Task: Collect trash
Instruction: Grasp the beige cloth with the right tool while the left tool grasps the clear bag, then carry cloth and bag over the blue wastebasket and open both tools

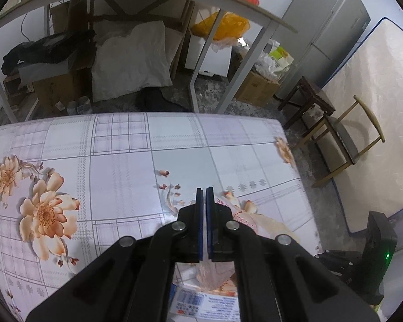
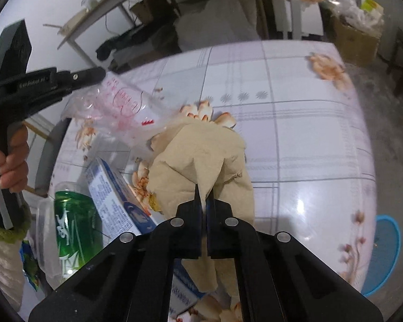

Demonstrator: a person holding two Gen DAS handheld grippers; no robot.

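My right gripper (image 2: pixel 204 190) is shut on a crumpled beige paper napkin (image 2: pixel 201 158) and holds it over the flowered table (image 2: pixel 295 123). My left gripper (image 2: pixel 100 73), seen from the side at upper left in the right wrist view, is shut on the rim of a clear plastic bag with red print (image 2: pixel 118 107). In the left wrist view the left gripper (image 1: pixel 204 189) has its blue pads together and the bag (image 1: pixel 241 214) hangs below it. A blue and white carton (image 2: pixel 112 196) and a green can (image 2: pixel 74 228) lie under the bag at the table's left edge.
A clear plastic cup lid (image 2: pixel 44 236) lies beside the can. A blue round object (image 2: pixel 384 252) sits on the floor to the right. Beyond the table stand a white-legged desk (image 1: pixel 209 53), cardboard boxes (image 1: pixel 258 91), a fridge (image 1: pixel 325 26), a dark stool (image 1: pixel 306 102) and a chair (image 1: pixel 346 145).
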